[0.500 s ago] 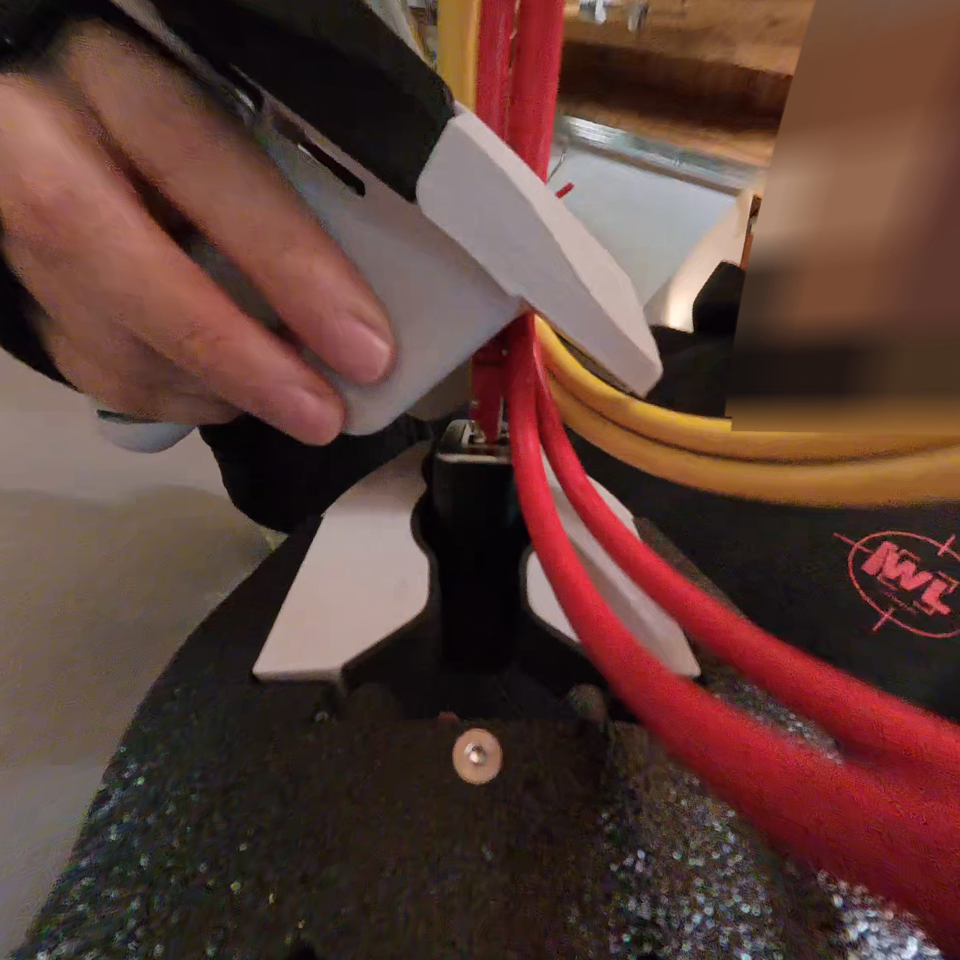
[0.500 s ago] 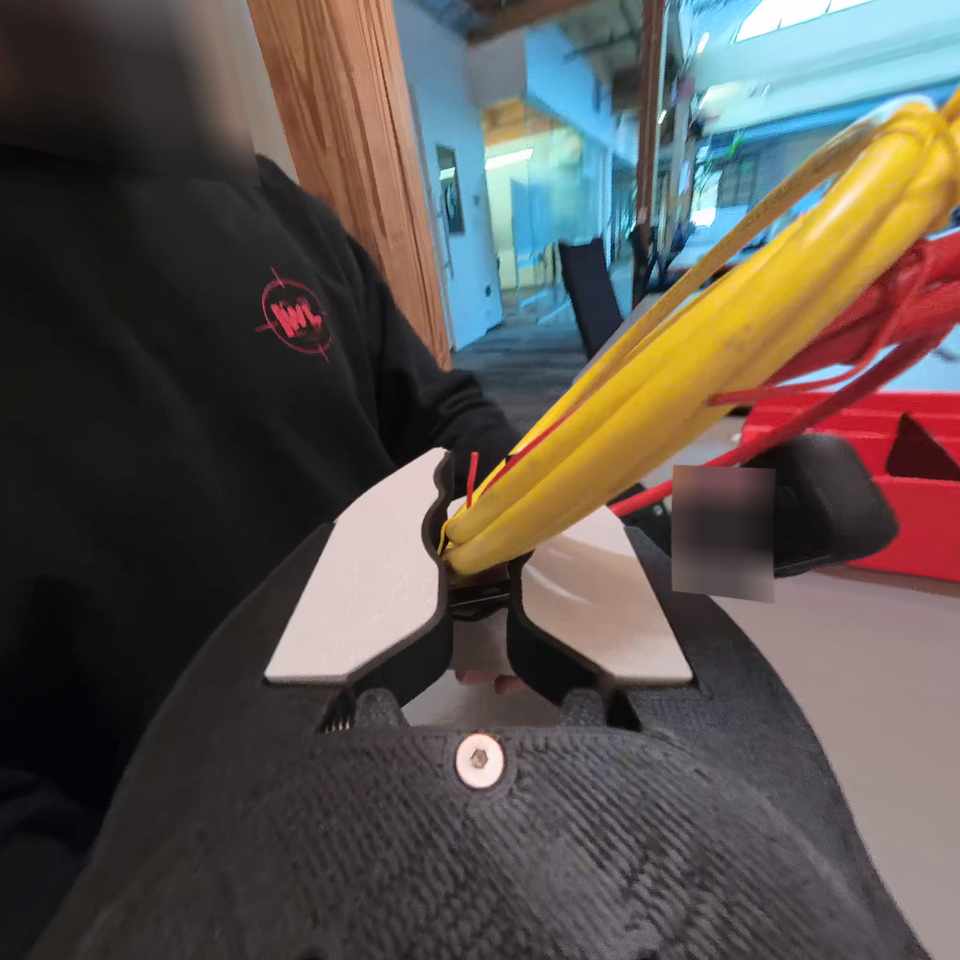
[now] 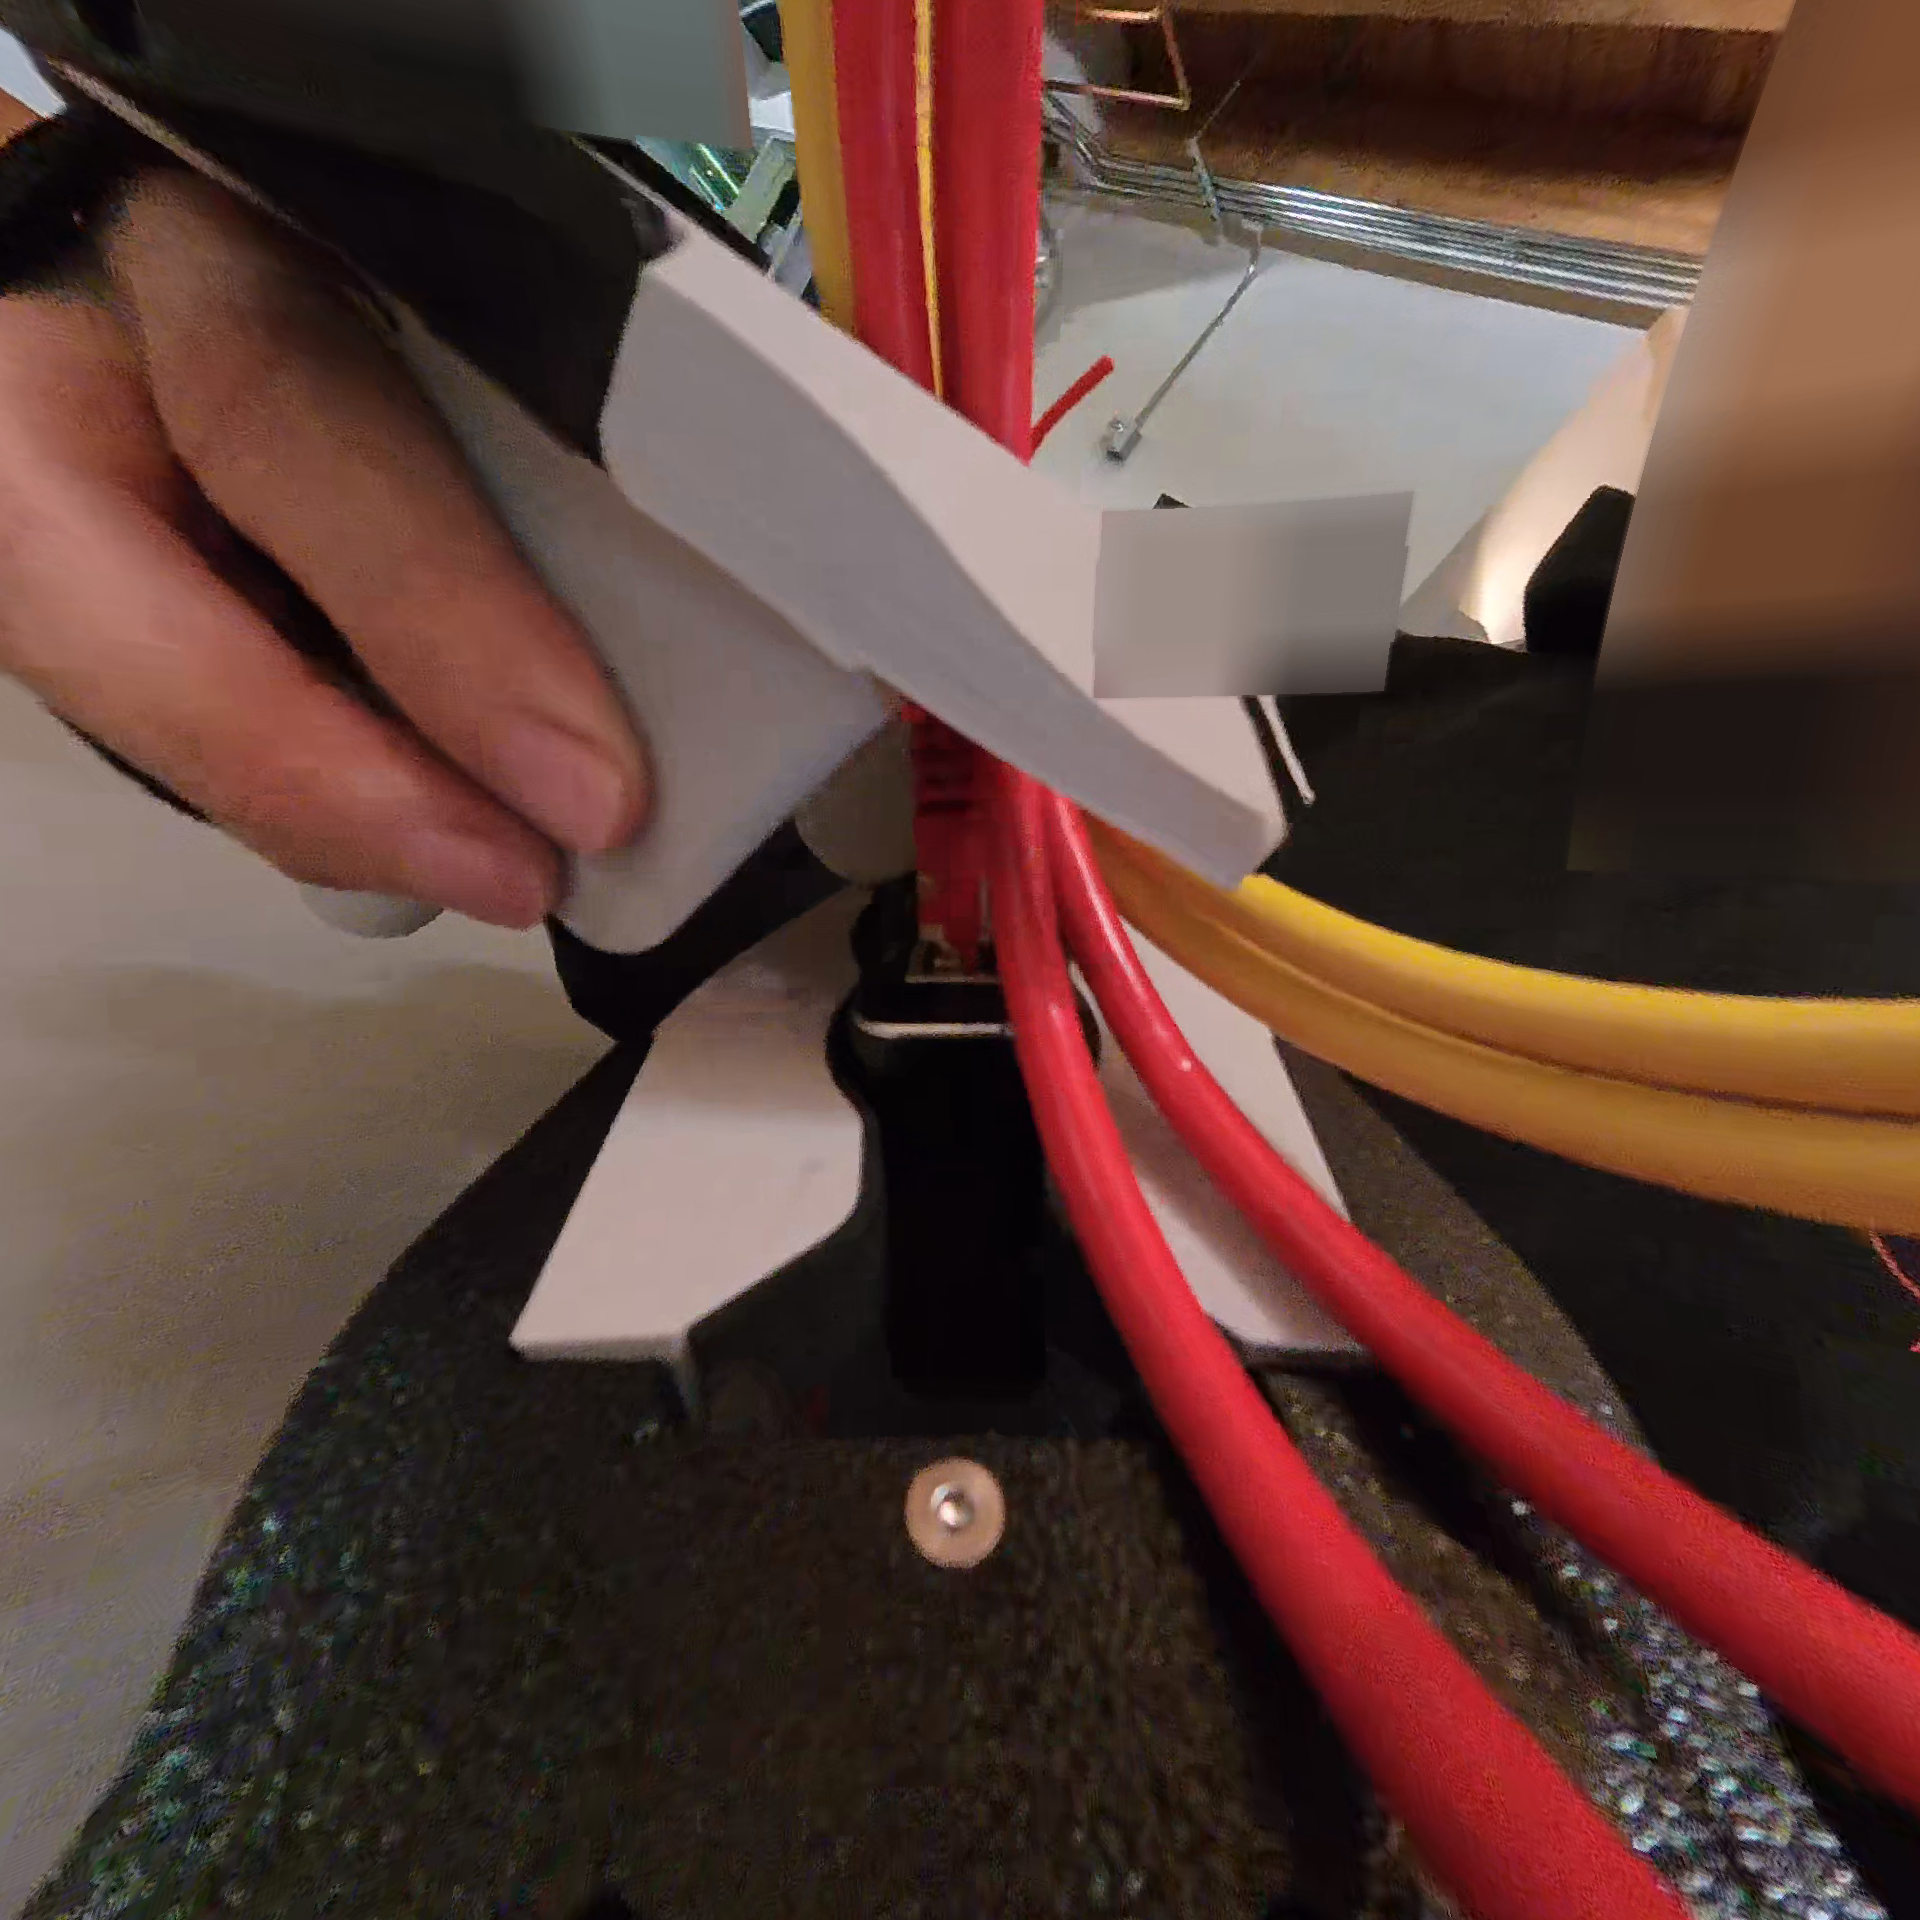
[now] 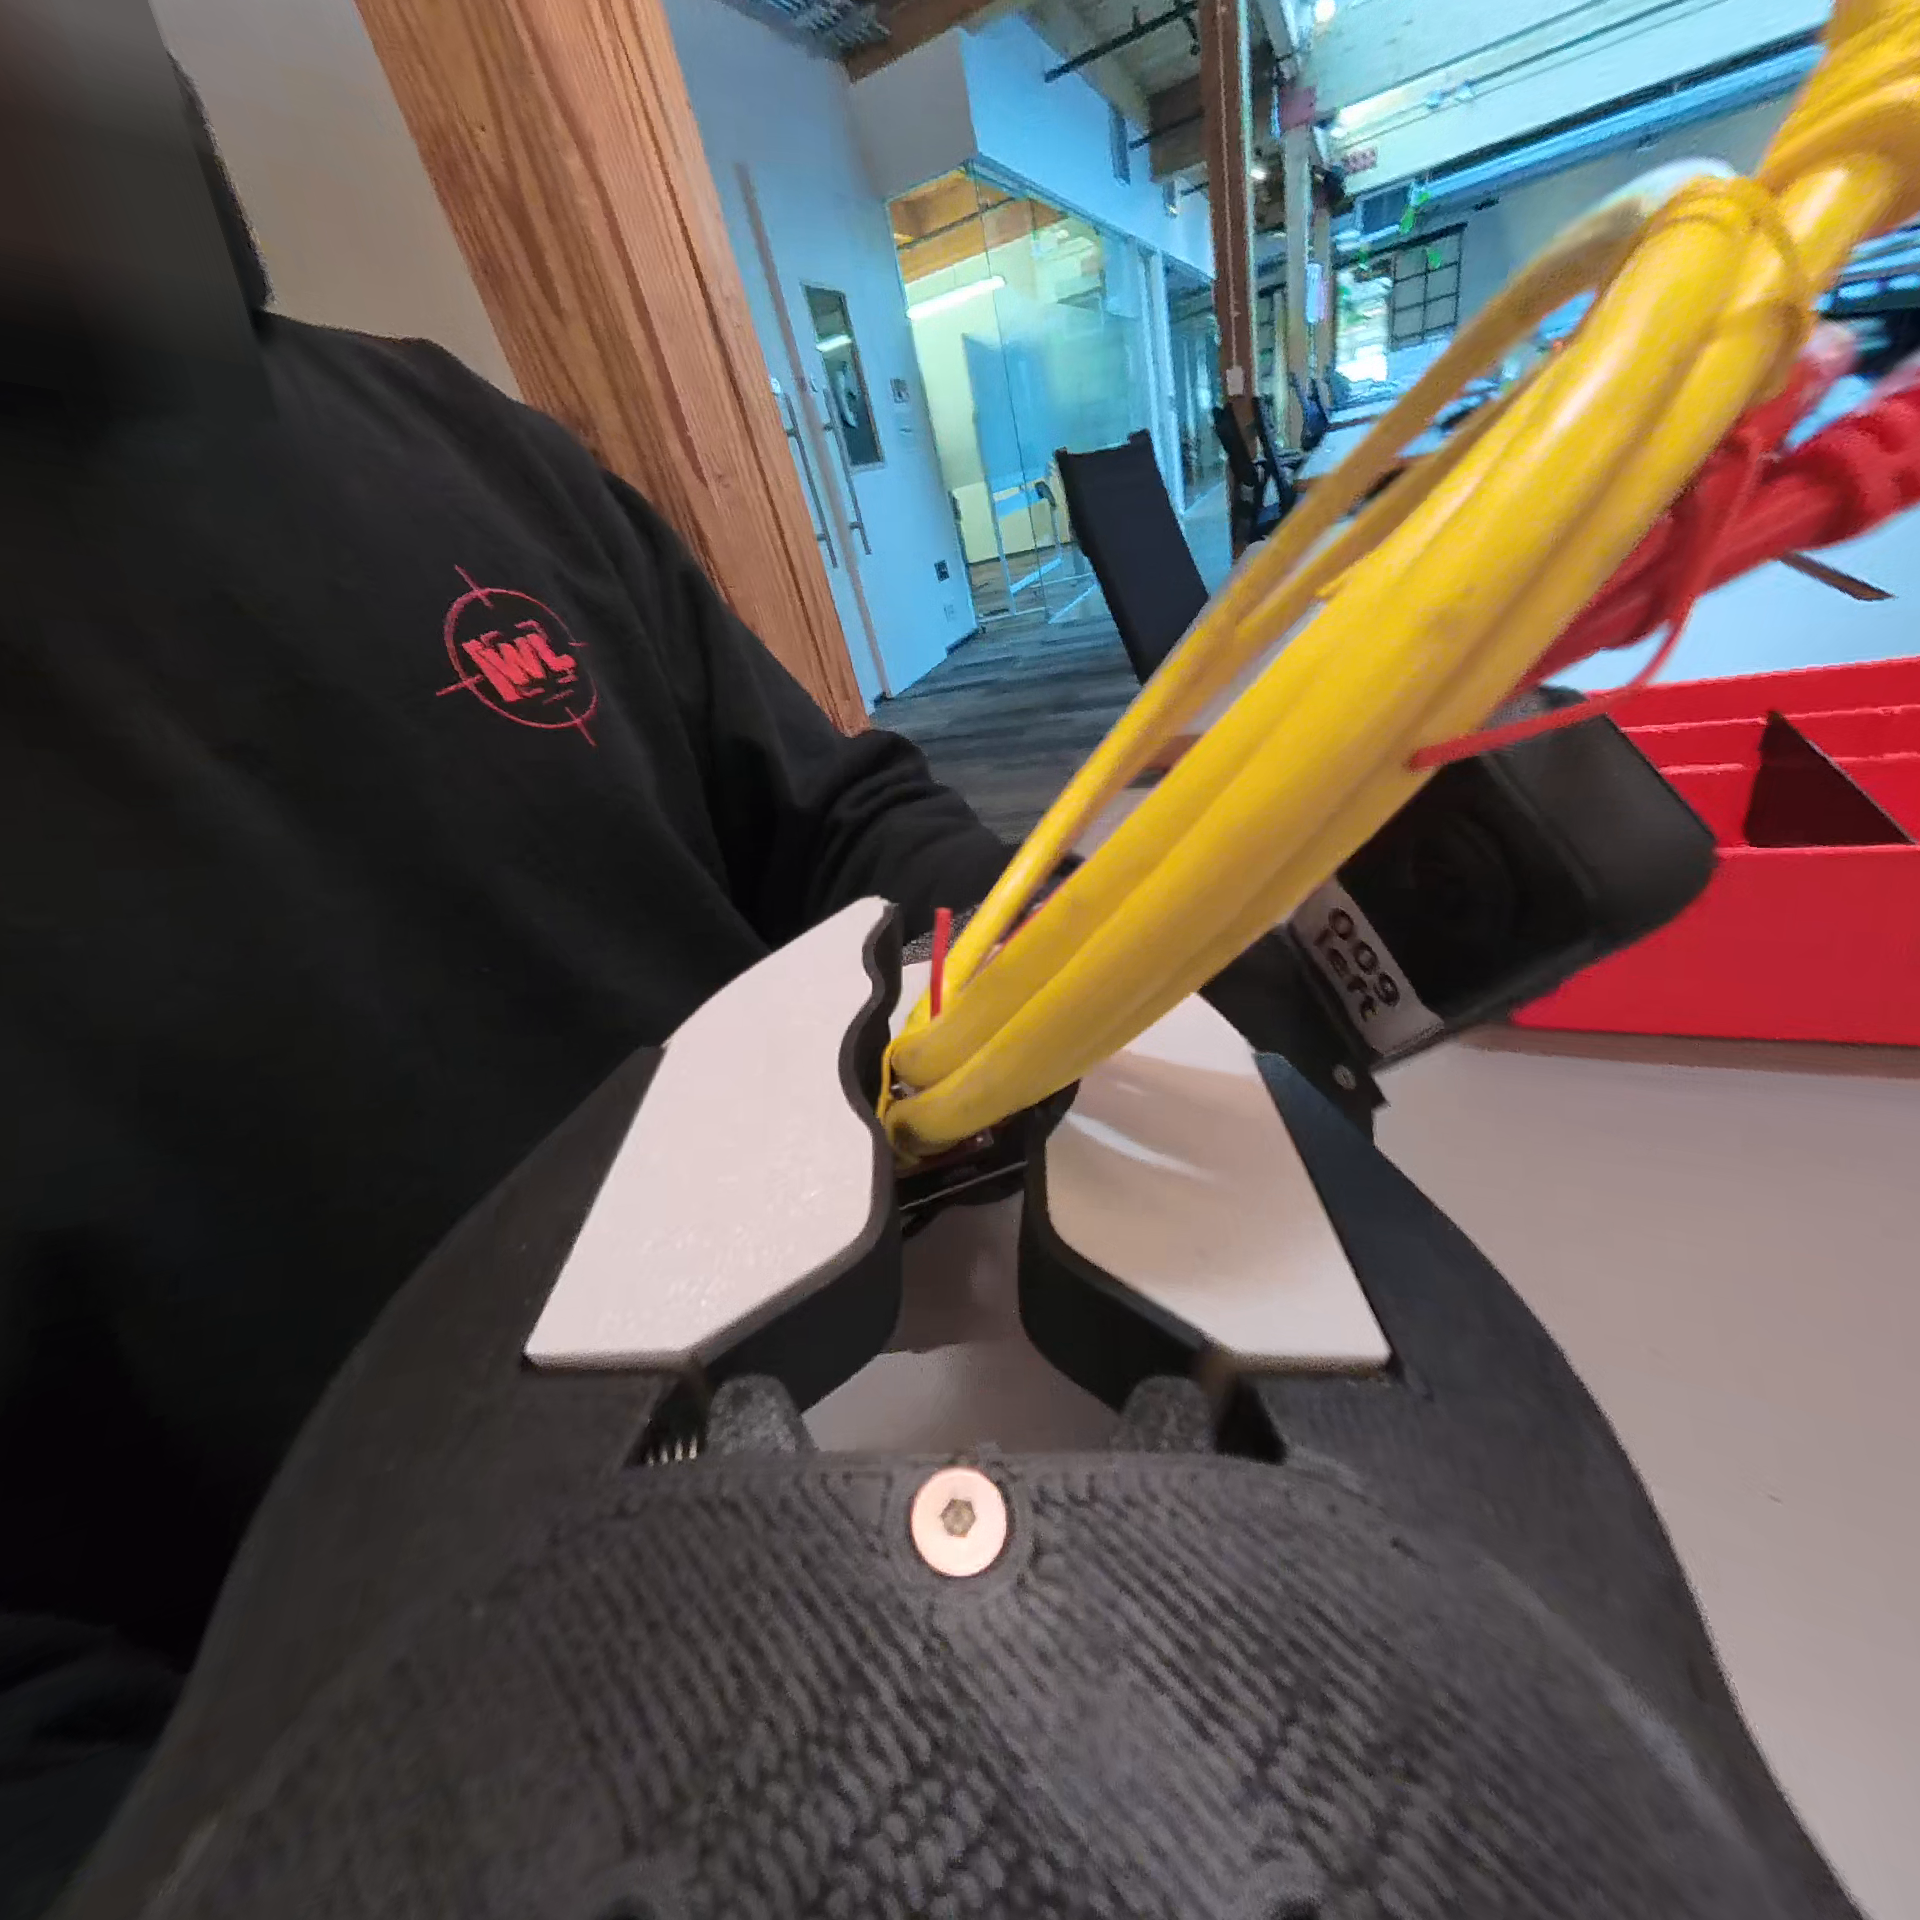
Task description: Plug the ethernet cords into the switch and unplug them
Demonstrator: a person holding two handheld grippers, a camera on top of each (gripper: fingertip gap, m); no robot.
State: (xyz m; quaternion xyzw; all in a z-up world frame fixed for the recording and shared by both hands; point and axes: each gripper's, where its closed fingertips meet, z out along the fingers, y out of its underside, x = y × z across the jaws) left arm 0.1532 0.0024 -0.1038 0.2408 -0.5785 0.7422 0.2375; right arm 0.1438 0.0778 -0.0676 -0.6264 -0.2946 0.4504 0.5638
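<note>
In the left wrist view my left gripper [image 3: 977, 966] is shut on a small black switch [image 3: 961, 1195], held upright between its fingers. A red ethernet plug [image 3: 948, 831] sits at the switch's top port. Red cords [image 3: 1195, 1299] and yellow cords [image 3: 1558, 1049] loop past it. The right gripper's white finger [image 3: 883, 540] reaches in from the upper left over the plug, held by a hand [image 3: 312, 644]. In the right wrist view my right gripper [image 4: 961, 1049] is closed narrowly on the plug end, which the yellow cords [image 4: 1299, 810] mostly hide.
A person in a black sweatshirt [image 4: 312, 831] is close on the left. The left gripper's black camera body [image 4: 1507, 873] is just beyond the cords. A red box [image 4: 1766, 914] stands on the pale table [image 4: 1662, 1299]. A wooden post [image 4: 582, 312] rises behind. The grippers' ends are close to 8 cm from one another.
The right gripper has shifted slightly down toward the switch. Both grips look unchanged and the red plug stays at the switch's top.
</note>
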